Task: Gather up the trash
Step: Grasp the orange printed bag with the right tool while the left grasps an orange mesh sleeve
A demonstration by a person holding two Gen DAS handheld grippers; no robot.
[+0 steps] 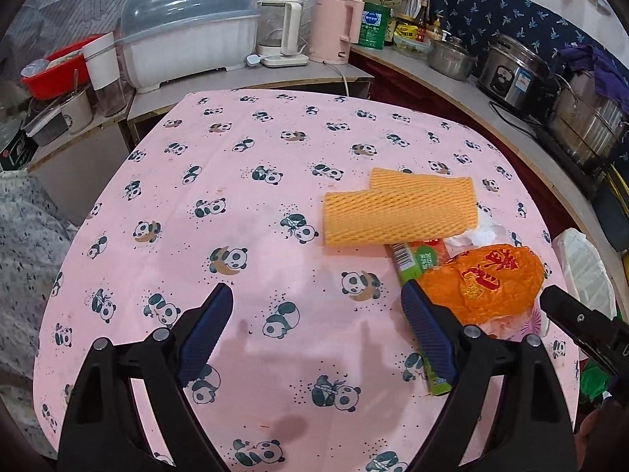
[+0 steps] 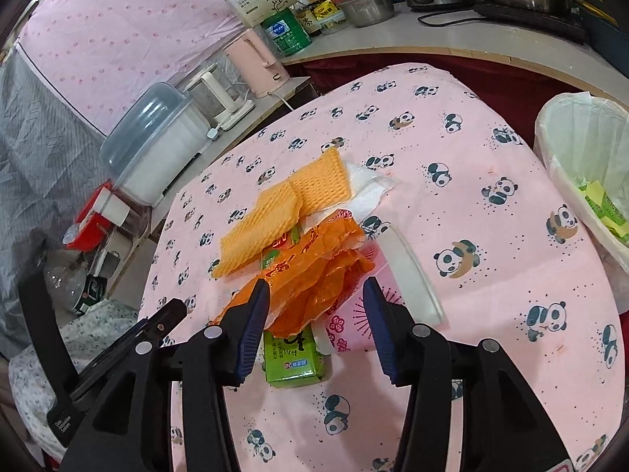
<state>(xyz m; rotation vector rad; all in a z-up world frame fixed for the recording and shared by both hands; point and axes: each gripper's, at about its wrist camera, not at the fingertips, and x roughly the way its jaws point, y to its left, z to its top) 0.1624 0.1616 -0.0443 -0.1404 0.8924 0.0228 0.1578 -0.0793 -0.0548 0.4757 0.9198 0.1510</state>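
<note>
Both tongs apart, gripping nothing: right gripper point(image 2: 316, 295) straddling orange plastic bag point(image 2: 314, 271) atop green carton point(image 2: 293, 362) mid-table, left gripper point(image 1: 316, 306) over bare panda tablecloth point(image 1: 243, 212), lined bin point(image 2: 582, 165) far right.

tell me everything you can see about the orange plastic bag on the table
The orange plastic bag is thin, glossy and crumpled, with red printed characters. It lies in a loose heap on the panda tablecloth, draped over a green carton and a pink patterned wrapper, next to the yellow foam netting. The right gripper is open around its near edge, not pressing it.
</note>
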